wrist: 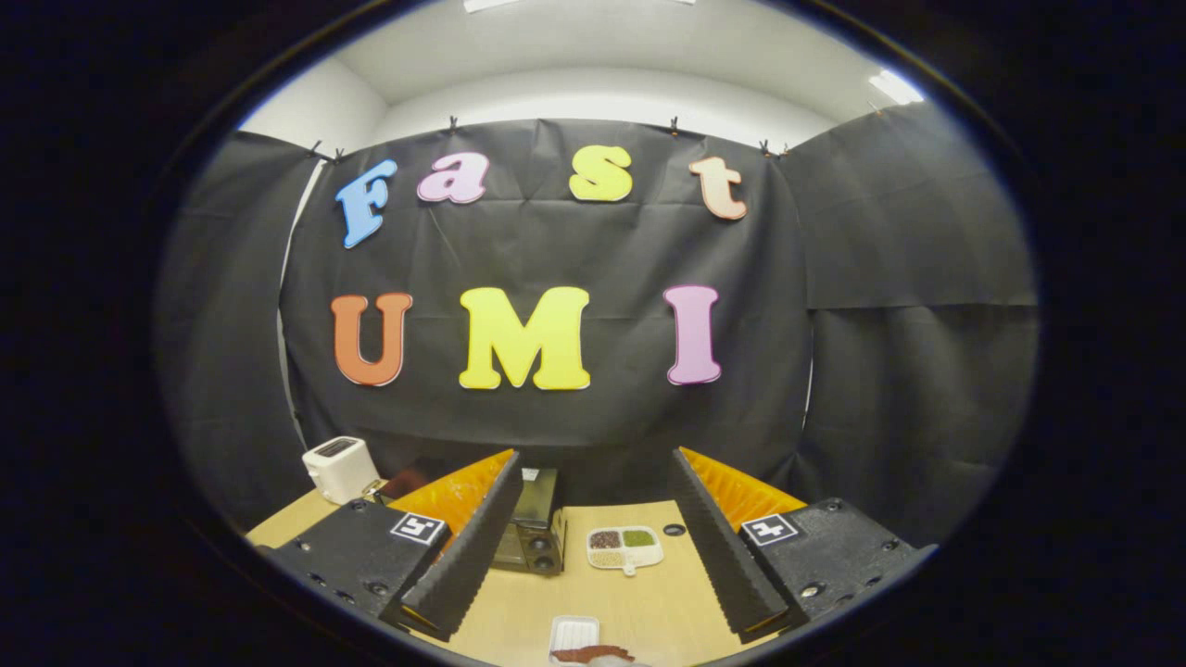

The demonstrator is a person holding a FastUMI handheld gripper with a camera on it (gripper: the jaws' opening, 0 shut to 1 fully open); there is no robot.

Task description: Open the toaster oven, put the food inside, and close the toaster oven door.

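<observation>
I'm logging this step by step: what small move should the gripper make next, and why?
Probably move the open gripper forward and down toward the toaster oven. The oven sits on the table beyond the fingers, partly behind one finger, its door apparently closed. Nothing is held, and the food tray lies nearer.

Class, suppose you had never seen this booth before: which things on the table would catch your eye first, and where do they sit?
The gripper is open, its fingers spread wide above the wooden table. Between them, beyond the tips, sit a dark toaster oven and a white divided dish of coloured foods. A white toaster stands far off, past the left finger.
</observation>
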